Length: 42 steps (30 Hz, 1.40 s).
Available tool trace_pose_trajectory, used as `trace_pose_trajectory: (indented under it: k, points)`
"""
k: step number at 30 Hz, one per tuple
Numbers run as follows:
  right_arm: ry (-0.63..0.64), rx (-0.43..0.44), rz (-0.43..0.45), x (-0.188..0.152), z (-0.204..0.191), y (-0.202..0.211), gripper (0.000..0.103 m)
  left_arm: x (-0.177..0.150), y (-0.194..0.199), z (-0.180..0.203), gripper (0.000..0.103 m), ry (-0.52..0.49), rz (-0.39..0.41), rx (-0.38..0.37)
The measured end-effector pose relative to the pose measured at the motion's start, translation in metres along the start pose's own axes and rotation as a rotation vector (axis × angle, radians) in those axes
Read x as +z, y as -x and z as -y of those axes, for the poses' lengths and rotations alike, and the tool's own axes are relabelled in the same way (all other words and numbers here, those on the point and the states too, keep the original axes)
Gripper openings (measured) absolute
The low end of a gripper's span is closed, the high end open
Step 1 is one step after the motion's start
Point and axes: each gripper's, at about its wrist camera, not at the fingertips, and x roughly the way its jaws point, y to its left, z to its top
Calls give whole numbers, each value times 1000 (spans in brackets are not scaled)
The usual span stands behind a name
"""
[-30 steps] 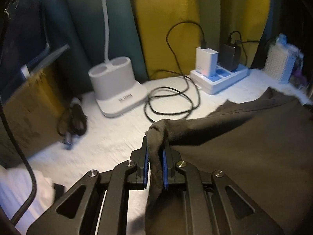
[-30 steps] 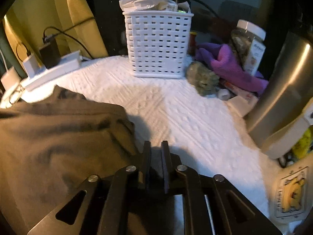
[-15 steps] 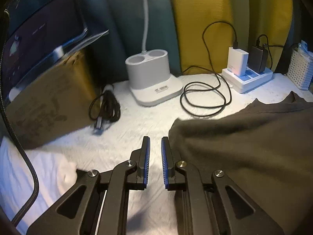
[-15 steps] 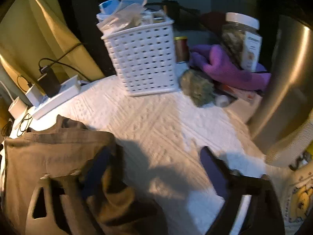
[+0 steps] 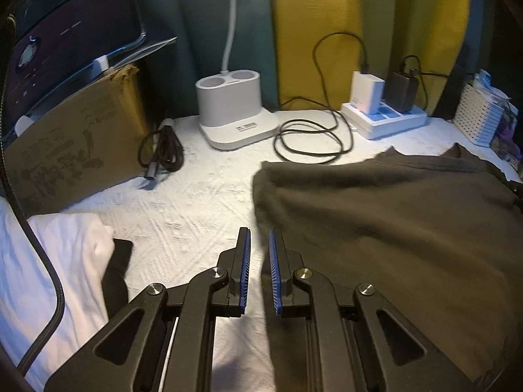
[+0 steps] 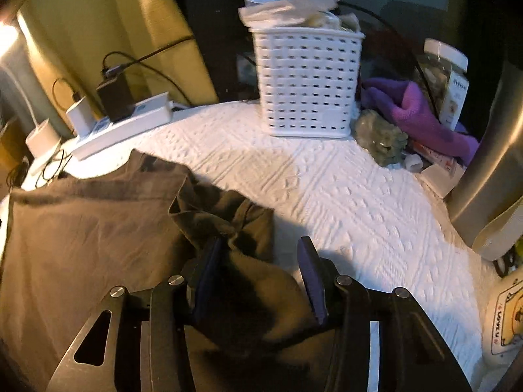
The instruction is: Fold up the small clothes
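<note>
Since we let the shirt (image 5: 376,228) drop, left jaws are clenched empty; right jaws, just narrowing, straddle its crumpled sleeve (image 6: 228,219), ungripped; next we pinch it.

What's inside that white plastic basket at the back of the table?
The white basket is stuffed above its rim with crumpled paper or plastic packets, with a blue-and-white item on top. Its slotted walls hide whatever lies deeper inside.
</note>
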Motion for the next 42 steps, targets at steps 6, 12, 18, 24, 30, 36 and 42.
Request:
trace_pose_trajectory:
  k: [6, 12, 18, 24, 30, 36, 42]
  points:
    - [32, -37, -3, -9, -14, 8, 45, -6, 4, 13, 11, -21, 6, -33]
    - [18, -44, 8, -26, -20, 26, 31, -13, 3, 15, 11, -11, -1, -52]
    - [30, -5, 3, -41, -43, 47, 31, -15, 2, 19, 11, -18, -7, -76]
    - [-30, 58, -12, -55, -50, 68, 32, -17, 4, 19, 11, -21, -7, -85]
    - [-19, 139, -58, -67, -59, 82, 32, -20, 4, 20, 11, -21, -21, -89]
    - [-43, 107, 8, -49, -43, 94, 91, -21, 9, 23, 11, -35, -20, -92]
    - [-70, 129, 126, -19, -12, 105, 91, -19, 11, 20, 11, -25, -16, -83]
